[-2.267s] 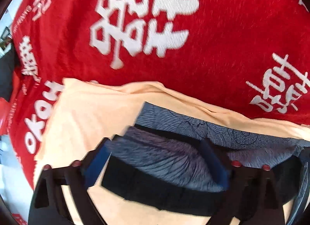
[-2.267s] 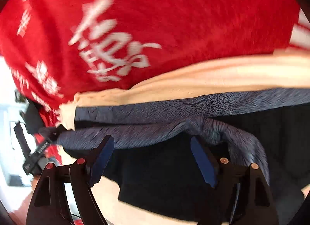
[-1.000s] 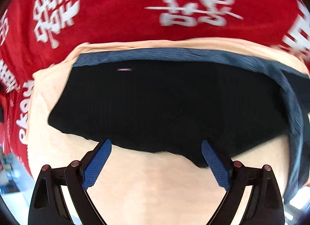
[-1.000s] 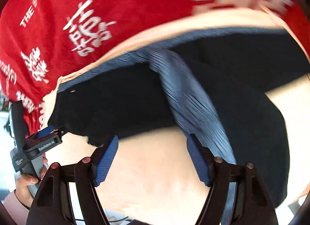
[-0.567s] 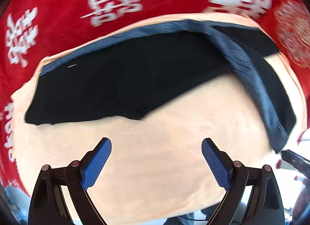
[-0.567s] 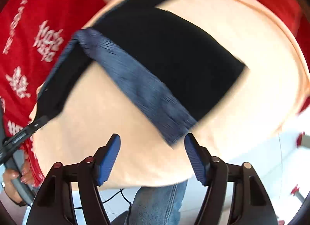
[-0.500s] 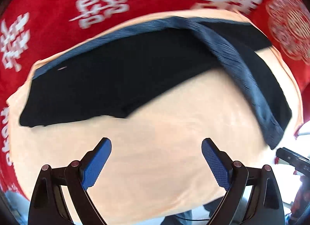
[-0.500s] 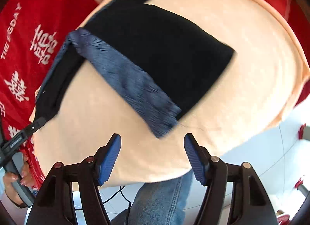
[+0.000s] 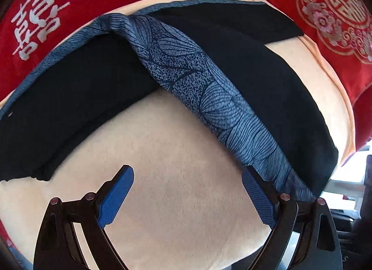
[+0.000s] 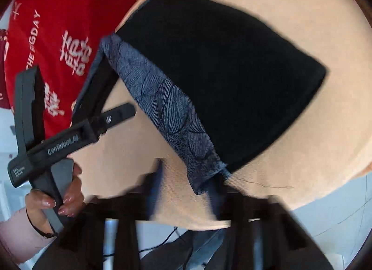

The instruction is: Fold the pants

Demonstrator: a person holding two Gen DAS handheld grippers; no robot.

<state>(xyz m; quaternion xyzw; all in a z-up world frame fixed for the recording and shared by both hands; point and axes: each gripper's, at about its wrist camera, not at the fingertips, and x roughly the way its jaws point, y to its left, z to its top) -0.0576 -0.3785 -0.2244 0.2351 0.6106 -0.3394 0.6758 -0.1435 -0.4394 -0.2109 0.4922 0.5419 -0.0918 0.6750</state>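
Observation:
The black pants (image 9: 76,98) lie on a peach cloth (image 9: 176,177), with a blue leaf-patterned band (image 9: 209,93) running diagonally across them. My left gripper (image 9: 186,191) is open and empty above the bare peach cloth, its right finger close to the band's lower end. In the right wrist view the pants (image 10: 227,79) and patterned band (image 10: 167,107) also show. My right gripper (image 10: 186,186) is blurred, its jaws apart, at the band's near end (image 10: 204,177); I cannot tell if it touches it. The left gripper (image 10: 109,118) shows there at left, held in a hand.
A red cloth with white characters (image 9: 46,21) covers the table around the peach cloth. A red cushion with a gold pattern (image 9: 334,9) lies at the far right. The floor (image 10: 325,218) and the person's jeans (image 10: 204,246) show past the table's near edge.
Both grippers let go of the pants and pulled back toward the near edge. The left turned right toward the patterned band. The right gripper is now moving, blurred, at the band's near end.

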